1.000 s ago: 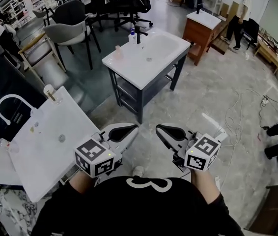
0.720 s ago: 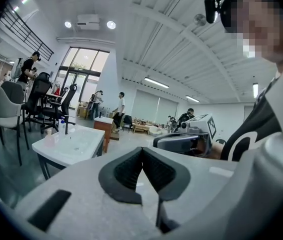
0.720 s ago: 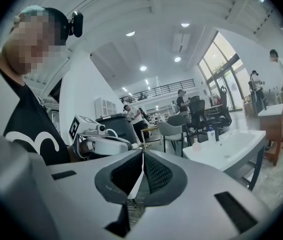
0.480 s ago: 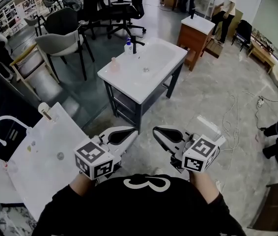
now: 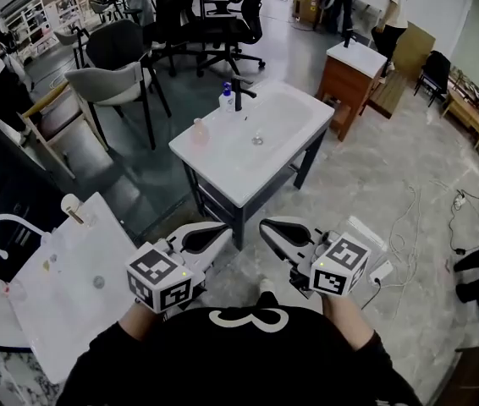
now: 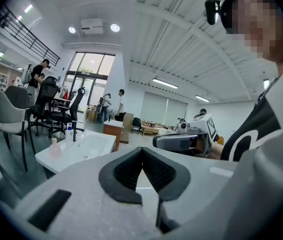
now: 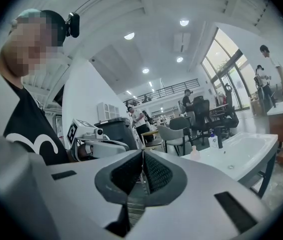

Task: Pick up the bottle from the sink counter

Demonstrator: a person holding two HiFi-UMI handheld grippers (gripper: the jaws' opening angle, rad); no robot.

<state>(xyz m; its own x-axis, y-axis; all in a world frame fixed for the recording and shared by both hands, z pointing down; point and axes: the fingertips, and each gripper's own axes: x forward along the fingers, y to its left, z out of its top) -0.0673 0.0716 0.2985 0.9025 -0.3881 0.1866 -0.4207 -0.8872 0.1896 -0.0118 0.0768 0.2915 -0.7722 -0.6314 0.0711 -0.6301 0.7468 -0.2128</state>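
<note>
The left hand-held gripper (image 5: 221, 227) and the right hand-held gripper (image 5: 269, 225) are held side by side at the 6 o'clock edge of the head view, close to the person's black shirt, tips pointing toward 12 o'clock. In the left gripper view, the left hand-held gripper (image 6: 142, 156) has its two black ribbed pads pressed together at the tips, with nothing between them. In the right gripper view, the right hand-held gripper (image 7: 143, 156) is likewise fully closed and empty.

The white sink tabletop on a dark metal frame (image 5: 222, 163) stands at 12 o'clock from both grippers, well apart from them across grey stone floor. A black tap (image 5: 238, 94) stands upright at the 11 o'clock edge of the basin.

Two bottles stand upright on this tabletop:
- A small translucent pink bottle (image 5: 199, 130) stands on the rim at 9 o'clock of the basin.
- A white pump bottle with a blue cap (image 5: 227, 98) stands just beside the tap, at its 9 o'clock.

Neither bottle is touched by a gripper. Both appear in the left gripper view at 9 o'clock and in the right gripper view at 3 o'clock.

A grey shell chair (image 5: 108, 83) stands at 10 o'clock of the tabletop. A wooden vanity with a white top (image 5: 354, 66) stands at 2 o'clock.
</note>
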